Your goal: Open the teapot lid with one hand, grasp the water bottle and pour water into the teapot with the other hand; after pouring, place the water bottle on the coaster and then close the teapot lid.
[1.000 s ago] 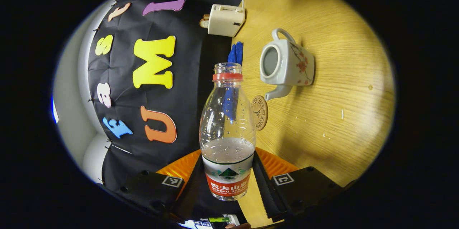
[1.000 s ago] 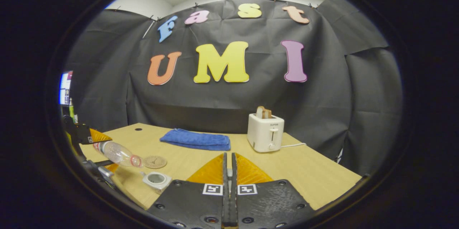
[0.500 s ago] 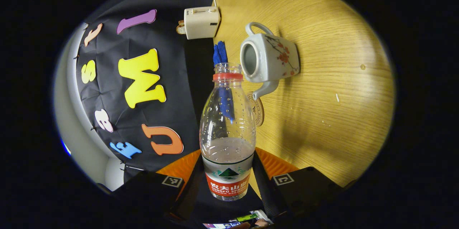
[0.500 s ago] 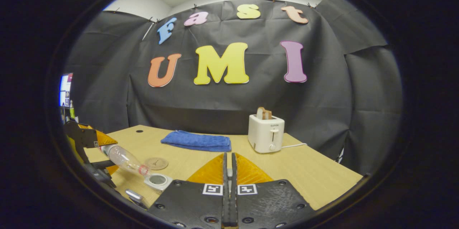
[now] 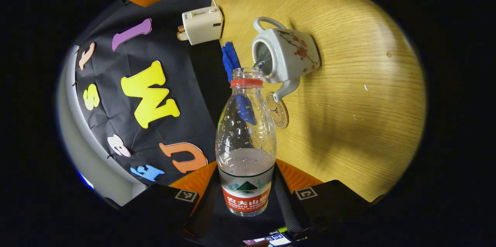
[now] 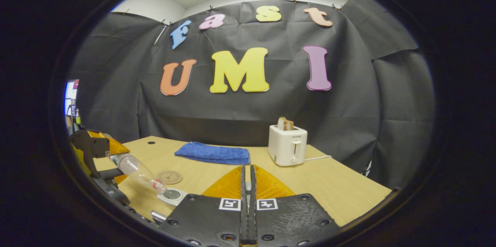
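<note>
Pouring is in hand: in the left gripper view the left gripper (image 5: pixel 247 196) has its jaws clamped on the lower body of the water bottle (image 5: pixel 246 142), tipped so a thin stream leaves its mouth into the open teapot (image 5: pixel 285 57) just beyond. The coaster (image 5: pixel 279 110) lies beside the spout. The right gripper (image 6: pixel 247 200) has its jaws pressed together; whether they pinch the lid I cannot tell. Next: right the bottle, then set it on the coaster
</note>
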